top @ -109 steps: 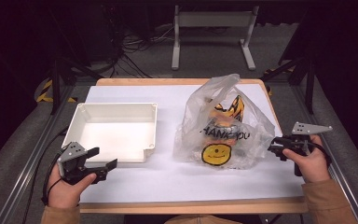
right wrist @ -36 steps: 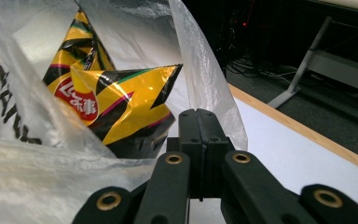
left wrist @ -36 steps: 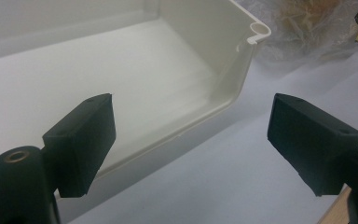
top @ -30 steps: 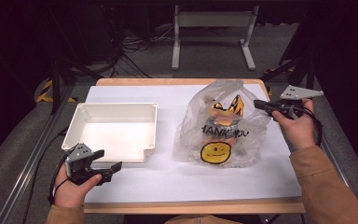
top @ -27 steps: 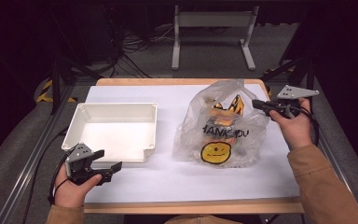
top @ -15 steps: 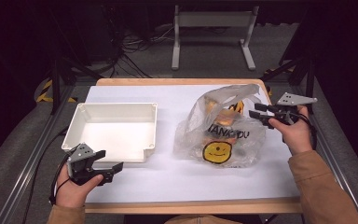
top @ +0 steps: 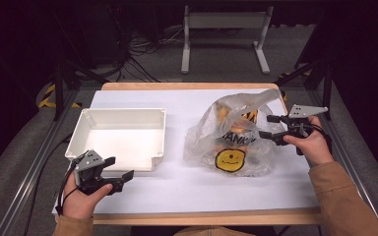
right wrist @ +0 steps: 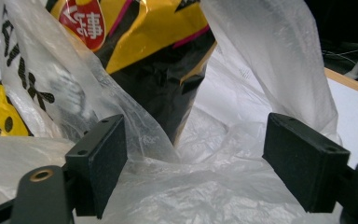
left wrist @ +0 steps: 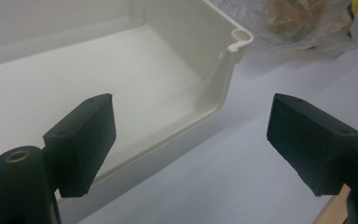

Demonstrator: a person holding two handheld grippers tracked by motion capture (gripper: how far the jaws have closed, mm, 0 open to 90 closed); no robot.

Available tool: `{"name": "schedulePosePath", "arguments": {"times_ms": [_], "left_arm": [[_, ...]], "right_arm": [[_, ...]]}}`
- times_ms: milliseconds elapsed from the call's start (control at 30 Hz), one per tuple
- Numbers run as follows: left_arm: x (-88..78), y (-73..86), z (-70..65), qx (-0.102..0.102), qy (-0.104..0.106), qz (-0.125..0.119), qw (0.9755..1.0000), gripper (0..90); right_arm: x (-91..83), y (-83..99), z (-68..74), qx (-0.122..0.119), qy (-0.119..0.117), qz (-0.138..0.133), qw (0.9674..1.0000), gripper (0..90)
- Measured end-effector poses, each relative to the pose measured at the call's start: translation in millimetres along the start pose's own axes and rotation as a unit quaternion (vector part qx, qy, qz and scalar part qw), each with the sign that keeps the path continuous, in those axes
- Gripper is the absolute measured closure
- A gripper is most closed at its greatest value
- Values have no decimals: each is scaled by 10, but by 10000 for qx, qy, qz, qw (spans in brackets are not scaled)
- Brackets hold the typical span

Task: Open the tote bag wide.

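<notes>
High view, left to right: the left gripper (top: 115, 173) idles with jaws spread at the white tray's (top: 123, 114) 7 o'clock corner. At the table's 3 o'clock the right gripper (top: 267, 126), jaws just sprung apart, holds nothing against the plastic bag (top: 231, 135). Closing now it could pinch only loose film, so the bag would slump over the snack packet (right wrist: 154, 42) inside.

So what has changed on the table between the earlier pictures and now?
The right gripper rose from the table's right edge to the bag's handle, sank a little, and its jaws have just been opening; loose plastic lies between them, unpinched. The handle stands less high. The left gripper stayed open by the tray, which did not move, and the snack pack is in the bag as before.
</notes>
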State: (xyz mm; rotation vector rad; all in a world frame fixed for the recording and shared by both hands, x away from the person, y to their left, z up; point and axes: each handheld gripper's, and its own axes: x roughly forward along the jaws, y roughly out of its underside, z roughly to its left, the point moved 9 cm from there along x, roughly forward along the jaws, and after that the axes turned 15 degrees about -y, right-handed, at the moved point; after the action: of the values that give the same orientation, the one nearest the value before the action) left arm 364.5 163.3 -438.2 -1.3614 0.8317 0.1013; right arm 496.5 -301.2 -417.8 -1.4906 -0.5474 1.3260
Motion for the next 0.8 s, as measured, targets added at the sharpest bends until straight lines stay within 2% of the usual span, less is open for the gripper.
{"name": "schedulePosePath", "arguments": {"times_ms": [67, 300, 467, 533, 600, 633, 800], "left_arm": [[19, -52, -85, 20, 125, -49, 9999, 161], [108, -211, -367, 275, 433, -130, 9986, 161], [154, -304, -514, 412, 564, -154, 9974, 160], [177, -365, -591, 460, 623, -198, 9968, 161], [190, -432, -668, 511, 691, -233, 9960, 161], [190, -432, -668, 511, 691, -233, 9960, 161], [239, -672, -944, 763, 953, -407, 9917, 159]], "right_arm": [[26, 22, -6, -8, 7, 10, 10000, 218], [89, 74, -22, 12, 17, 58, 10000, 201], [109, 152, -36, 97, 2, 4, 10000, 200], [124, 203, -43, 47, 88, 30, 9999, 199], [132, 225, -33, 84, 101, -75, 9999, 199], [132, 225, -33, 84, 101, -75, 9999, 199], [105, 256, -30, 122, 161, -71, 9998, 197]]}}
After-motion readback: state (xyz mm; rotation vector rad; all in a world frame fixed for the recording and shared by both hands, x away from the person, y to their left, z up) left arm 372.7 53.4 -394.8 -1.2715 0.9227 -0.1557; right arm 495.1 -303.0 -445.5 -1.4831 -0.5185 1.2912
